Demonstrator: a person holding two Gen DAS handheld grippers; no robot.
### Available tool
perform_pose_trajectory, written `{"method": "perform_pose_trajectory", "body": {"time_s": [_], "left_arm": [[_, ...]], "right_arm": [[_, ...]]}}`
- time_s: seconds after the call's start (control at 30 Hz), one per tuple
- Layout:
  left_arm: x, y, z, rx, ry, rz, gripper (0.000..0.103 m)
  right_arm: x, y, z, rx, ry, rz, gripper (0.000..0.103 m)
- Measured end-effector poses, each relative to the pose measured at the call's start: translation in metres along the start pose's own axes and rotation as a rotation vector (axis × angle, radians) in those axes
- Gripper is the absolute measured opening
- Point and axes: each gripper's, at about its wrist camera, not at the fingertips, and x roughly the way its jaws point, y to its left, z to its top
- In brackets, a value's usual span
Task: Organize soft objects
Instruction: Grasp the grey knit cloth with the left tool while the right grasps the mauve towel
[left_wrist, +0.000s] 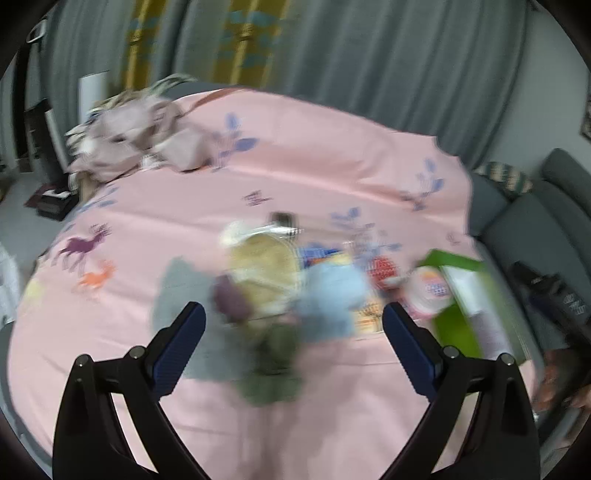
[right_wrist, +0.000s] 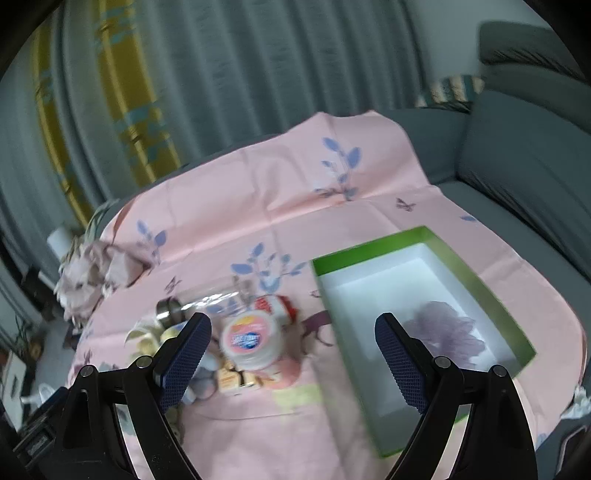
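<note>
Left gripper: the left gripper (left_wrist: 293, 315) hangs released, its two black arms spread wide, ribbed dark-blue pads (left_wrist: 181, 345) facing each other with nothing pressed between them.
Right gripper: the right gripper (right_wrist: 291, 332) is likewise released, jaws wide apart, gripping nothing; its right finger hangs over the box.
Cloth: one smooth pink cloth (left_wrist: 295, 177) with creases, printed with blue leaf sprigs, small butterflies and deer figures, covers the surface under everything.
Box: one shallow rectangular box (right_wrist: 373, 249), bright green outside and on the rim, plain white inside, lies open at the right side of the cloth.
Soft object in box: one fluffy mauve pompom-like ball (right_wrist: 448, 332) rests on the white floor of the box.
Soft pile: in the left wrist view, blurred, a pale blue soft lump (left_wrist: 328, 299), a dark purple one (left_wrist: 232, 301), an olive green one (left_wrist: 275, 363) and a flat grey piece (left_wrist: 179, 291) lie together ahead of the left gripper; shapes too smeared to tell more.
Tub: one round white plastic tub (right_wrist: 251, 341) with a pink and blue label on its lid sits just left of the box.
Clutter: a clear plastic bag (right_wrist: 207, 301) and small boxes crowd beside the tub; I cannot count them.
Far bundle: one rumpled pale pink fabric bundle (left_wrist: 136, 138) lies at the far left edge.
Backdrop: grey pleated curtains (left_wrist: 369, 55); a grey sofa (right_wrist: 517, 155).
</note>
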Motion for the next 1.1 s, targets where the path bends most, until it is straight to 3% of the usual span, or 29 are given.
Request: {"method": "perform_pose_trajectory", "body": {"time_s": [0.3,0.5,0.63,0.8,0.9,0.97,1.0,1.1], "left_arm": [[0.038,0.066,-0.021,-0.139,0.089,0.077,0.096],[0.054,0.084,-0.028,-0.198,0.175,0.063,0.095],[0.064,0.091,-0.034,-0.211,0.212,0.100,0.094],[0.074,0.106,-0.039,-0.297,0.264,0.050,0.089],[0.085,0.116,-0.045,-0.332,0.291,0.086,0.086],[0.090,0.120,-0.048,-0.360,0.308,0.099,0.082],[0.091,0.123,-0.050,-0.374,0.303,0.100,0.082],[0.093,0.122,-0.049,-0.340,0.291,0.102,0.082]], "right_arm": [[0.020,0.068,-0.023,-0.125,0.051,0.077,0.091],[0.041,0.106,-0.043,-0.170,0.166,0.231,0.091],[0.066,0.129,-0.060,-0.141,0.311,0.351,0.091],[0.096,0.170,-0.077,-0.171,0.453,0.419,0.081],[0.110,0.195,-0.083,-0.233,0.468,0.419,0.079],[0.125,0.213,-0.088,-0.254,0.491,0.444,0.068],[0.132,0.216,-0.089,-0.252,0.513,0.453,0.068],[0.157,0.225,-0.096,-0.213,0.569,0.467,0.064]]}}
